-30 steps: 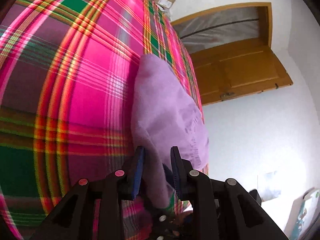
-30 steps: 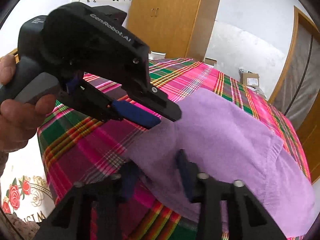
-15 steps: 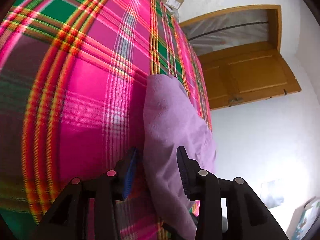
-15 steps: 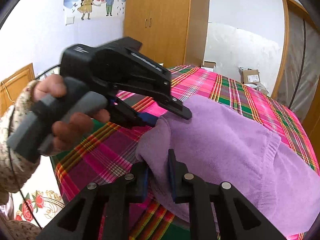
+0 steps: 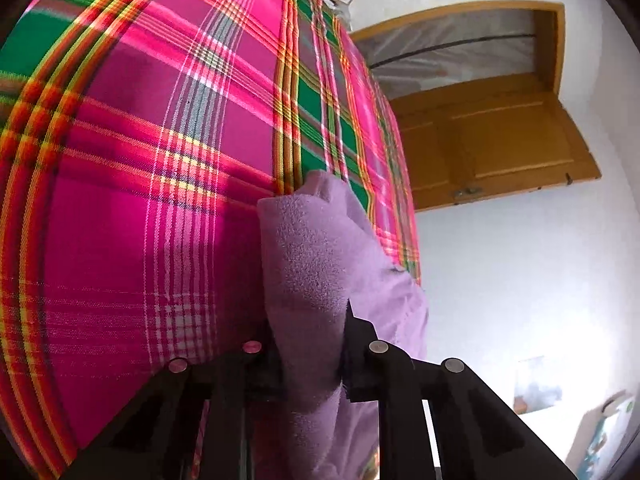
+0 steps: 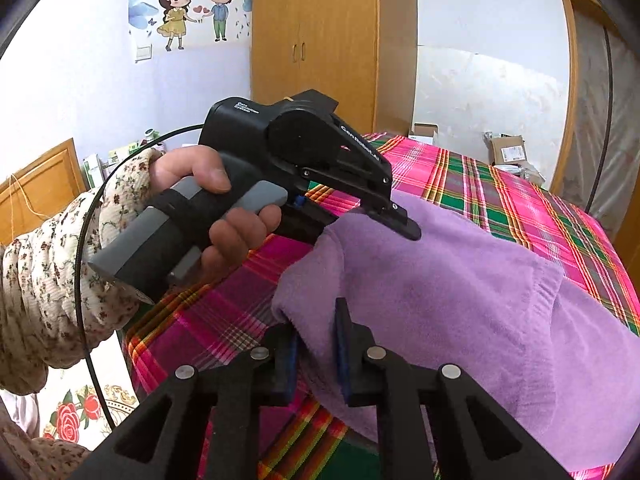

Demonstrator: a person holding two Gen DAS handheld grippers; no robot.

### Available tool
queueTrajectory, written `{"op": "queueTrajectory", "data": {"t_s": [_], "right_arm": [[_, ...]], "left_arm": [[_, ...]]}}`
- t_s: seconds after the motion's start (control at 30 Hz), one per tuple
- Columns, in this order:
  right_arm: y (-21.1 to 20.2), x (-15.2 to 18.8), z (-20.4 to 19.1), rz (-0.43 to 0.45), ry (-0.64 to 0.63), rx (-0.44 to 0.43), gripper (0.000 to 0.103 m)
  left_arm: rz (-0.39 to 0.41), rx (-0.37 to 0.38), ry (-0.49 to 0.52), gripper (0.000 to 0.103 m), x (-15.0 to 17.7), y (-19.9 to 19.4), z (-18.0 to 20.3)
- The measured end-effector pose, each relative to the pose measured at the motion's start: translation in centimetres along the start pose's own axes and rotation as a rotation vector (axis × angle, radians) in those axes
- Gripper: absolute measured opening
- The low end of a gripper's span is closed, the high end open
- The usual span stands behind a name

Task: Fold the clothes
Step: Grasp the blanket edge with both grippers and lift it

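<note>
the purple fleece garment lay on the plaid bedspread, toward the bed's near edge, its soft nap catching the light. its near corner was bunched into a thick fold and raised off the cover, while the rest spread flat across the bed, with a seam line running across it. in the left wrist view the same garment rose as a rolled ridge from between the fingers and ran away over the bedspread.

the left gripper had its fingers closed narrow on that ridge, the cloth pressed between them and hanging below. seen from the right wrist camera, the left gripper bit the raised edge of the garment at its upper corner, held by a hand in a floral-print sleeve, with a black cable looping past the wrist.

the right gripper stood just below it, its blue-padded fingers narrowed around the lower fold of the same edge, fabric filling the gap between them.

beyond the bed stood a wooden wardrobe, a cartoon wall sticker, cardboard boxes by the far edge, and a wooden door.
</note>
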State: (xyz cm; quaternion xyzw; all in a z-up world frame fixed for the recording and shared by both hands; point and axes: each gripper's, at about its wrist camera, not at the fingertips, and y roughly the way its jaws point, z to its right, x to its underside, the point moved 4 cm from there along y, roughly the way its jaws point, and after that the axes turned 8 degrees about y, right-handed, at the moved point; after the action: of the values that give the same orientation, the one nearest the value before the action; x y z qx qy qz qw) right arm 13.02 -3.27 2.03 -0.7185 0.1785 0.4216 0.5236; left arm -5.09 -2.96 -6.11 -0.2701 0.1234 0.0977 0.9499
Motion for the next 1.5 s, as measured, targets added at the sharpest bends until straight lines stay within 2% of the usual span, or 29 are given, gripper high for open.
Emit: {"op": "queueTrajectory", "data": {"t_s": [0.13, 0.37, 0.5, 0.77, 0.93, 1.23, 1.5], "right_arm": [[0.3, -0.4, 0.1, -0.002, -0.003, 0.002, 0.015], [-0.2, -0.7, -2.1, 0.005, -0.029, -0.007, 0.015], [-0.1, -1.0, -3.7, 0.004, -0.054, -0.042, 0.015], [0.6, -0.8, -7.7, -0.021, -0.118, -0.141, 0.015], [2.4, -1.4, -8.8, -0.044, -0.131, -0.198, 0.015], [4.1, -2.1, -11.3, -0.062, -0.145, -0.253, 0.015], [6.1, -2.2, -11.1, -0.124, -0.11, -0.287, 0.017]], "left_arm": [[0.014, 0.016, -0.004, 0.012, -0.2, -0.2, -0.1], [0.048, 0.038, 0.025, 0.012, -0.4, -2.3, 0.6], [0.07, 0.025, 0.035, 0.012, -0.2, -4.3, 0.1], [0.124, -0.019, 0.008, 0.012, 0.9, -9.4, -3.2], [0.153, -0.054, 0.0, 0.012, 1.5, -11.7, -4.7], [0.197, -0.088, -0.029, 0.012, 1.0, -13.9, -6.9], [0.186, -0.113, -0.044, 0.013, 1.3, -13.8, -8.3]]}}
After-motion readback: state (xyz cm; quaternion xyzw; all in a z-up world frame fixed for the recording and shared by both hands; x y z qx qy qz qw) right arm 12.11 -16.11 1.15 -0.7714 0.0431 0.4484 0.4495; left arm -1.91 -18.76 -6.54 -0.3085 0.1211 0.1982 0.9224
